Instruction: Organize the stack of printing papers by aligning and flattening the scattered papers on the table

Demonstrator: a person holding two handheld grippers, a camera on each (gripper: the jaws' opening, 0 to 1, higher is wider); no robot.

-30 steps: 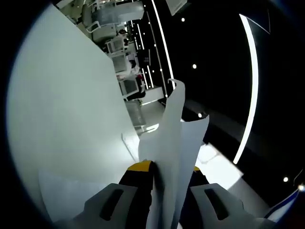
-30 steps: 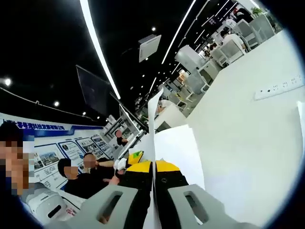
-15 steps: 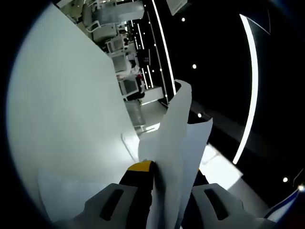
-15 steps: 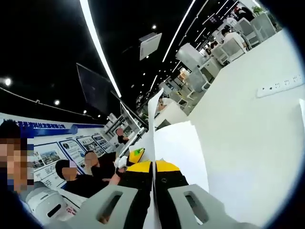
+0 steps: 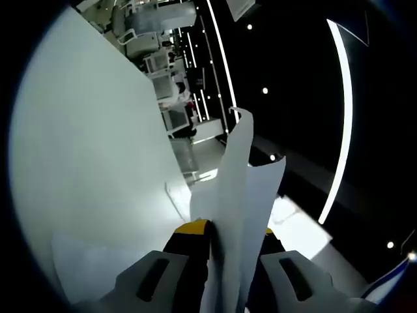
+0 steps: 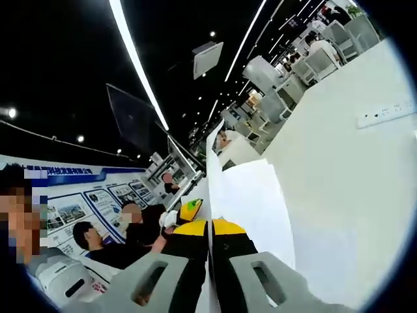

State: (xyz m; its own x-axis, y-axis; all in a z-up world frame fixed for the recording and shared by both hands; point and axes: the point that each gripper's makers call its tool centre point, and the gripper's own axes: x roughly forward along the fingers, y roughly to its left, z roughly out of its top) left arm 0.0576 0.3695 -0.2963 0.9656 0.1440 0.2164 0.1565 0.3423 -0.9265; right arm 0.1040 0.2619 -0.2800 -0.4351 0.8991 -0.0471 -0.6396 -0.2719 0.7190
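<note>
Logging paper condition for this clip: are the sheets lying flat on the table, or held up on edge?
Held up on edge. The papers stand between the closed jaws of the left tool and right tool, top corner curling, above the white table.

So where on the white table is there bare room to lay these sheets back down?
In the left gripper view, the white table is bare left of the held papers, up to the far equipment. In the right gripper view, it is bare between the papers and the power strip. It is crowded at both grippers' jaws, which are clamped on the papers.
</note>
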